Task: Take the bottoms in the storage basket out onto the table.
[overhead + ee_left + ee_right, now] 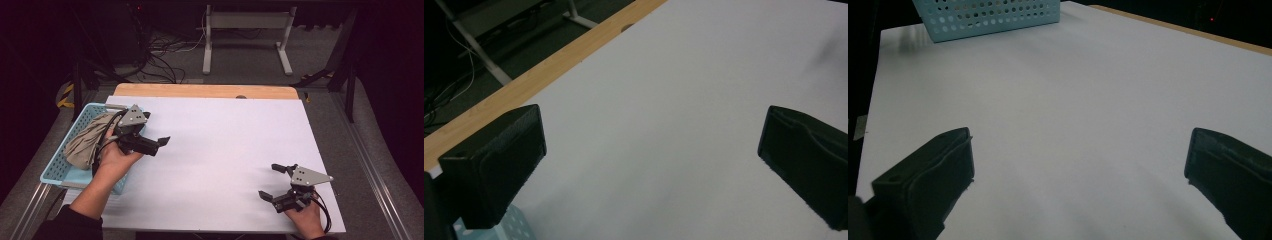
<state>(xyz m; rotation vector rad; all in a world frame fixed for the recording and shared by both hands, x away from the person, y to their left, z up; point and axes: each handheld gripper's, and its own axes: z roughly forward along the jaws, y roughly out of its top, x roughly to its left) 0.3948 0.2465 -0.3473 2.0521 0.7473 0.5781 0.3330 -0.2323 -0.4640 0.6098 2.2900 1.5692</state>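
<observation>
While both tools rest spread and empty, crumpled beige cloth [87, 142] lies in light-blue perforated plastic basket [55, 172] at white table's [225, 165] left edge. Left gripper [157, 142] beside it; right gripper [275, 182] near front-right corner. Likely next: reach for cloth.

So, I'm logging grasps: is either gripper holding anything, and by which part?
Nothing is held: the left gripper and right gripper both have jaws open. The beige cloth lies in the basket.

I count one blue basket [55, 170] and one beige cloth [85, 142] inside it. I have two grippers, left [157, 145] and right [272, 182].
</observation>
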